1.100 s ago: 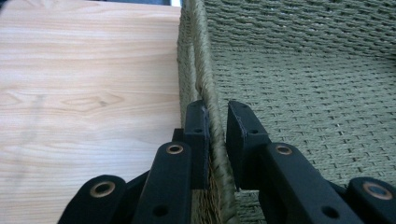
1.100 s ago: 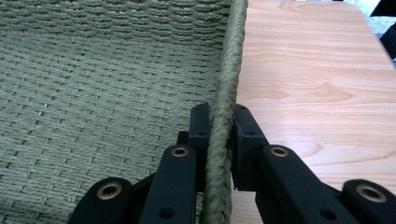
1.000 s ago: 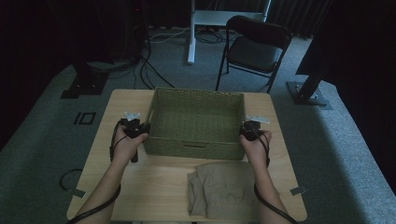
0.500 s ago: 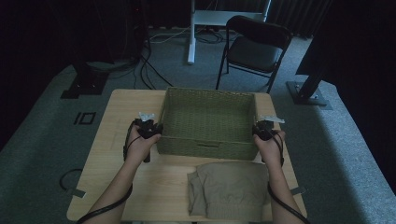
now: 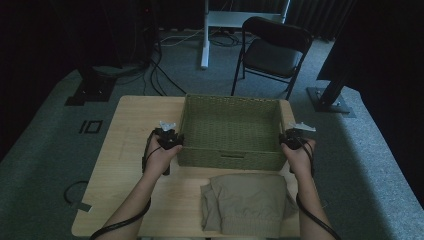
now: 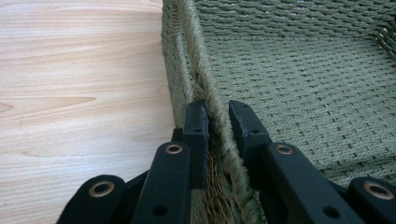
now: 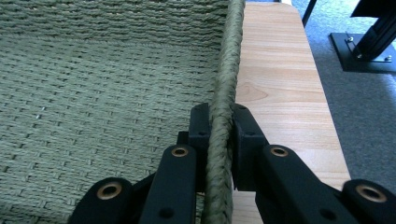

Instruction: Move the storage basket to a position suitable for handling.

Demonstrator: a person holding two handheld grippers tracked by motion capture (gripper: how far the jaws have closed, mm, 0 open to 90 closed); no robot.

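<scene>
Woven green rim cord sits between both pairs of jaws: the left gripper (image 6: pixel 212 119) straddles the basket (image 5: pixel 230 131) wall on its left side, jaws close on the cord but with a sliver of gap on the inner side; the right gripper (image 7: pixel 219 122) is pinched firmly on the opposite rim. Basket is empty, resting mid-tabletop (image 5: pixel 127 130), folded tan cloth (image 5: pixel 247 202) just in front of it. Risks, as judged: the left hold looks looser, so a lift or slide could let that side slip and the basket tilt. Pliant rim may bend under uneven pull. Dragging nearer could ruck the cloth.
</scene>
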